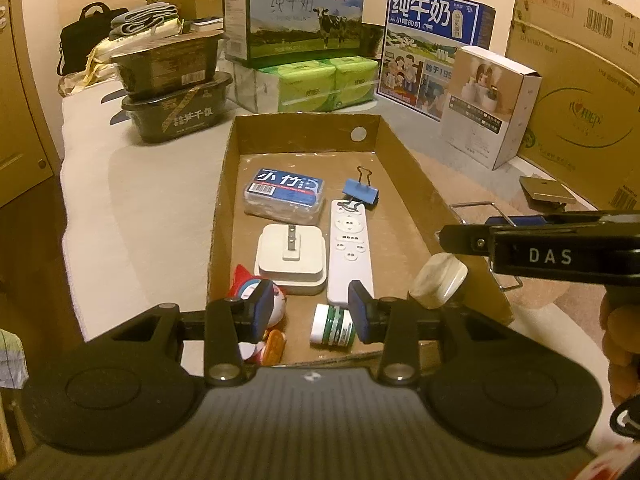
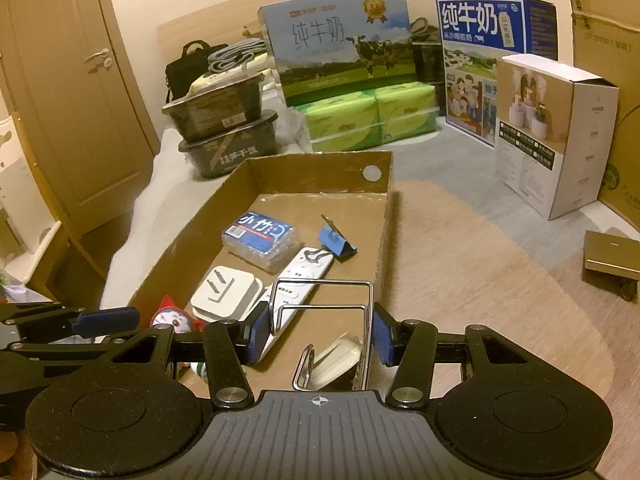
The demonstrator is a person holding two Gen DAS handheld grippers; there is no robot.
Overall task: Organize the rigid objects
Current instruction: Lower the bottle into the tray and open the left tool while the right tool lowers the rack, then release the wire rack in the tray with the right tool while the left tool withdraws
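Cardboard tray [image 1: 224,184] lies on a pale surface, which cannot be told as bench or bed. Left wrist view: inside the tray, a blue-labelled clear plastic case [image 1: 285,197] lies toward the far wall, a blue binder clip [image 1: 361,192] to its right with one wire handle resting on the top of a white remote control [image 1: 350,252]. A white plug adapter [image 1: 291,258], prongs up, lies just left of the remote. Nearer the camera are a small white-and-green bottle [image 1: 333,326] and a Doraemon figure [image 1: 256,304] at the tray's left wall. A cream round-lidded jar [image 1: 438,282] sits by the right wall. Left tool [image 1: 311,312] hovers over the near end, pads apart, gripping nothing. Right tool [image 1: 472,236] enters from the right, carrying a wire piece.

Right wrist view: right tool [image 2: 320,330] has its blue pads [image 2: 258,334] closed against the two sides of a chrome wire rack [image 2: 324,312], held above the tray's near right portion. Below the rack the cream jar [image 2: 336,360] shows. Case [image 2: 260,238], binder clip [image 2: 336,240], remote [image 2: 300,276] and adapter [image 2: 224,292] lie beyond. Left tool's blue pad [image 2: 106,320] shows at left. Milk cartons [image 2: 340,48], green tissue packs [image 2: 368,120] and black food tubs [image 2: 224,132] stand behind.
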